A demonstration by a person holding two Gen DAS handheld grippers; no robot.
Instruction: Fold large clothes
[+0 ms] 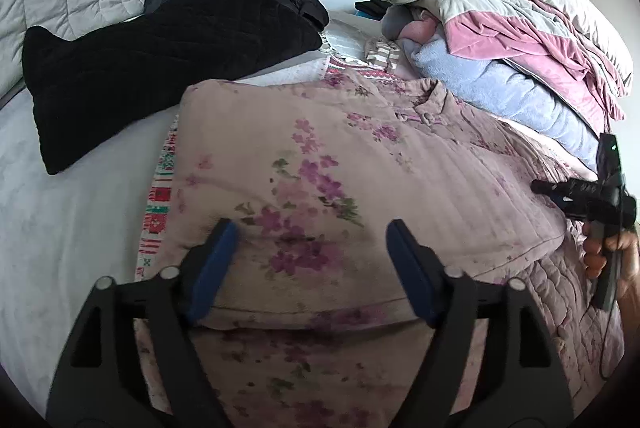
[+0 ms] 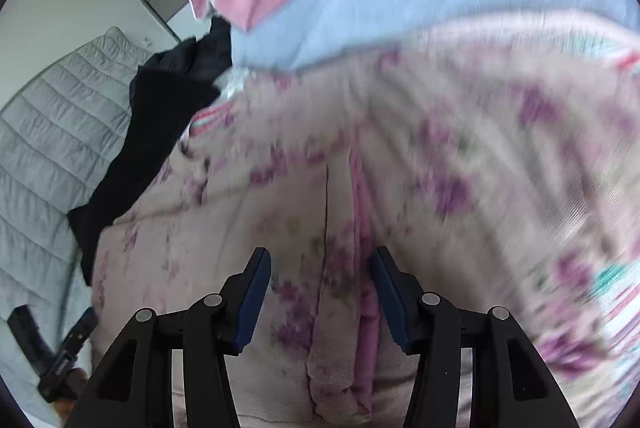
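Floral quilted jacket [image 1: 320,164] lies part-folded on the bed, its long axis running away from both grippers — right gripper [image 2: 320,288], jaws apart over the front opening, nearer than the spread, empty left gripper [image 1: 310,252].

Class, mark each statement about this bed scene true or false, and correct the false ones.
1. The floral quilted jacket lies on the bed. True.
2. The left gripper is clamped on the jacket. False: its jaws stand open, holding nothing.
3. A black garment lies beside the jacket. True.
4. The folded blue blanket lies on top of the stack. False: pink and grey bedding lies over it.
5. The right gripper is open. True.
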